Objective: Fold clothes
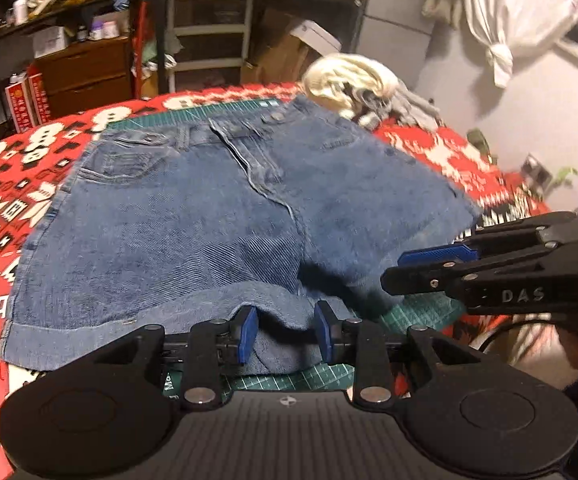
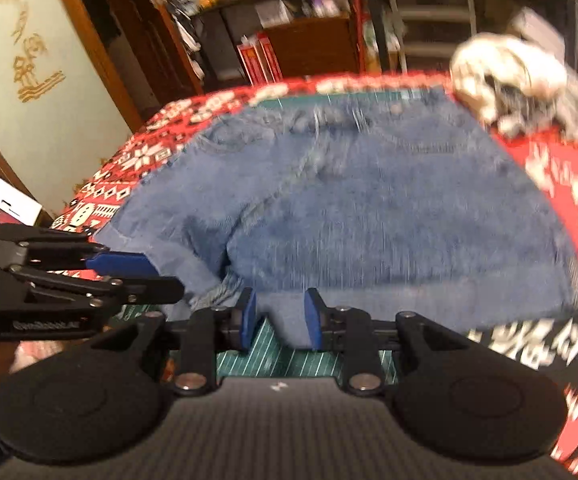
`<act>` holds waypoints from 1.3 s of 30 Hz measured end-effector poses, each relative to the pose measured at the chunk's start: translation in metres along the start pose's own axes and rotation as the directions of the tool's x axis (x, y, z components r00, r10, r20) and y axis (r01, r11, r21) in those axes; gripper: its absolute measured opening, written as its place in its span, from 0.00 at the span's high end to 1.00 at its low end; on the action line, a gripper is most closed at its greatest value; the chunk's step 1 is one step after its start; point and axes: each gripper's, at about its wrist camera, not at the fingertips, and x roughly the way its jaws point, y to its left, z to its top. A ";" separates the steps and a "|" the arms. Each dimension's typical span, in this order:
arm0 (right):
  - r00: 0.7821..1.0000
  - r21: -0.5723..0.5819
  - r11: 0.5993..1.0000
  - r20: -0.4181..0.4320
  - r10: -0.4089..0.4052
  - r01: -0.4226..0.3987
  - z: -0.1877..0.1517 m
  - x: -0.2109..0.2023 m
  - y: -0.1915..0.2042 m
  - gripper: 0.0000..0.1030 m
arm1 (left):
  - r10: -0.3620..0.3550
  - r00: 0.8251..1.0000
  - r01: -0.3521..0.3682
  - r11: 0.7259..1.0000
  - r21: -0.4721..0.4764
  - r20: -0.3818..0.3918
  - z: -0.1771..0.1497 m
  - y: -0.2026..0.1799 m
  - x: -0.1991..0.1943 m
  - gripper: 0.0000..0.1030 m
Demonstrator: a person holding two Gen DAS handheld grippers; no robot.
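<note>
On the red blanket, denim shorts' hem lies between both grippers' parted fingers.

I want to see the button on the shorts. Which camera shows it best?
The left wrist view: the button on the shorts shows sharp at the waistband. The right wrist view is blurred by motion, so the button is only a faint spot.
</note>
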 end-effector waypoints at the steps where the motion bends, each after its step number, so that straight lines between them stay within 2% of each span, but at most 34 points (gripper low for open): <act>1: 1.000 0.022 1.000 -0.022 0.015 -0.014 -0.002 0.001 -0.003 0.71 | -0.015 1.000 0.015 1.000 -0.010 -0.014 -0.001 0.001 0.004 0.72; 4: 0.998 0.051 0.999 -0.070 -0.001 0.004 -0.010 0.006 -0.009 0.71 | -0.063 0.997 0.061 0.997 -0.049 -0.051 -0.002 0.004 0.015 0.72; 7: 0.995 0.089 0.996 -0.103 0.004 0.005 -0.015 0.015 -0.015 0.71 | -0.082 0.994 0.077 0.995 -0.067 -0.066 -0.003 0.002 0.025 0.72; 11: 0.996 0.104 0.994 -0.081 0.021 -0.012 -0.010 0.022 -0.017 0.71 | -0.074 0.995 0.068 0.994 -0.086 -0.062 -0.003 0.001 0.032 0.73; 13: 0.998 0.105 0.994 -0.052 0.025 -0.019 -0.009 0.022 -0.017 0.71 | -0.060 0.997 0.057 0.995 -0.080 -0.042 -0.003 0.001 0.028 0.82; 14: 0.999 0.105 0.994 -0.037 0.027 -0.023 -0.008 0.022 -0.017 0.73 | -0.054 0.998 0.052 0.996 -0.071 -0.027 -0.003 0.001 0.024 0.91; 15: 0.999 0.105 0.994 -0.022 0.029 -0.027 -0.008 0.021 -0.017 0.78 | -0.049 0.999 0.049 0.997 -0.064 -0.007 -0.002 0.002 0.020 0.94; 20: 0.991 0.097 0.994 0.129 0.037 -0.050 -0.002 0.001 -0.012 0.79 | -0.019 0.995 0.024 0.998 -0.055 0.099 0.001 0.005 0.000 0.94; 25: 0.996 0.057 0.998 0.080 0.025 -0.030 0.002 0.013 -0.006 0.78 | -0.036 0.996 0.041 0.997 -0.060 0.081 0.002 0.004 0.004 0.93; 26: 0.998 0.039 0.999 0.066 0.021 -0.024 0.001 0.016 -0.003 0.78 | -0.041 0.996 0.045 0.997 -0.060 0.075 0.002 0.004 0.005 0.91; 28: 0.999 0.004 1.000 0.043 0.013 -0.014 0.000 0.021 0.002 0.83 | -0.050 0.997 0.054 0.997 -0.061 0.062 0.003 0.003 0.007 0.87; 29: 0.999 0.005 1.000 0.038 0.017 -0.017 0.000 0.022 0.003 0.97 | -0.055 0.997 0.058 0.996 -0.061 0.056 0.003 0.003 0.008 0.87; 30: 0.999 0.008 1.000 0.035 0.021 -0.021 0.001 0.022 0.005 0.97 | -0.060 0.997 0.063 0.996 -0.061 0.049 0.003 0.003 0.009 0.87; 34: 0.995 0.144 0.985 0.036 0.095 -0.099 0.011 0.001 -0.008 0.97 | -0.081 0.996 0.083 0.994 -0.065 0.026 0.004 0.002 0.011 0.94; 36: 0.986 0.241 0.956 0.051 0.158 -0.166 0.017 -0.013 -0.020 0.97 | -0.102 0.994 0.105 0.992 -0.065 0.042 0.007 0.006 -0.005 0.95; 39: 0.970 0.381 0.892 0.070 0.234 -0.242 0.020 -0.026 -0.037 0.98 | -0.123 0.990 0.126 0.991 -0.036 0.074 0.011 0.007 -0.033 0.95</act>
